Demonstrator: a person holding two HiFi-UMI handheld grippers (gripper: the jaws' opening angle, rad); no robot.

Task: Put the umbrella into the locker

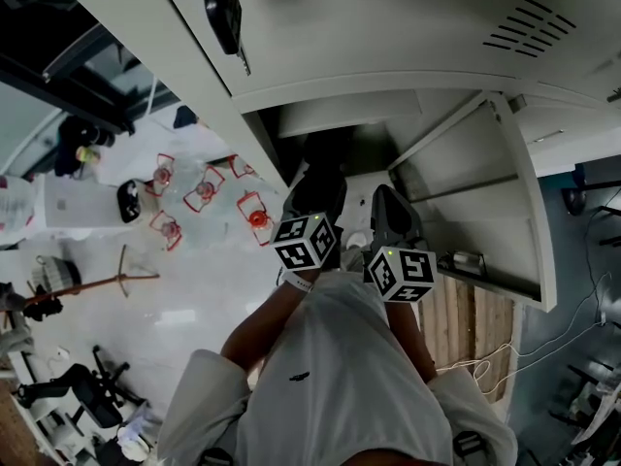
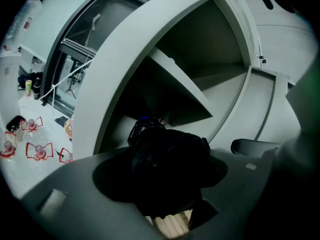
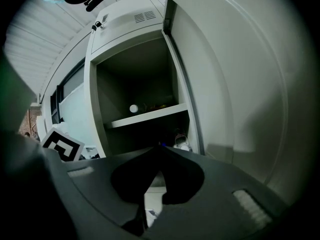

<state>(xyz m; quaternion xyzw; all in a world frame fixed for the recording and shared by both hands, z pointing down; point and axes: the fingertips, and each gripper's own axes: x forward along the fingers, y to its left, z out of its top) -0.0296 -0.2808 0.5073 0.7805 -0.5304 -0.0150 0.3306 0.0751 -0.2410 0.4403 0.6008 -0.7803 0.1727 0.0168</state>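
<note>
A black folded umbrella (image 2: 167,169) sits as a bunched bundle between the jaws of my left gripper (image 2: 172,134), which is shut on it. In the head view the left gripper (image 1: 315,190) and its load are in front of the dark opening of the grey locker (image 1: 340,129). My right gripper (image 1: 391,204) hovers just beside it, nearer the swung-out door (image 1: 485,197). In the right gripper view the right gripper (image 3: 160,148) has its tips together with nothing between them. Ahead of it the locker (image 3: 125,54) shows a shelf (image 3: 150,115).
A small white ball (image 3: 133,108) rests on the shelf, and small items (image 3: 182,141) lie in the lower compartment. Red-framed bottles (image 1: 204,194) stand on the floor to the left. Wooden planks (image 1: 475,328) and loose cables (image 1: 582,309) lie on the right.
</note>
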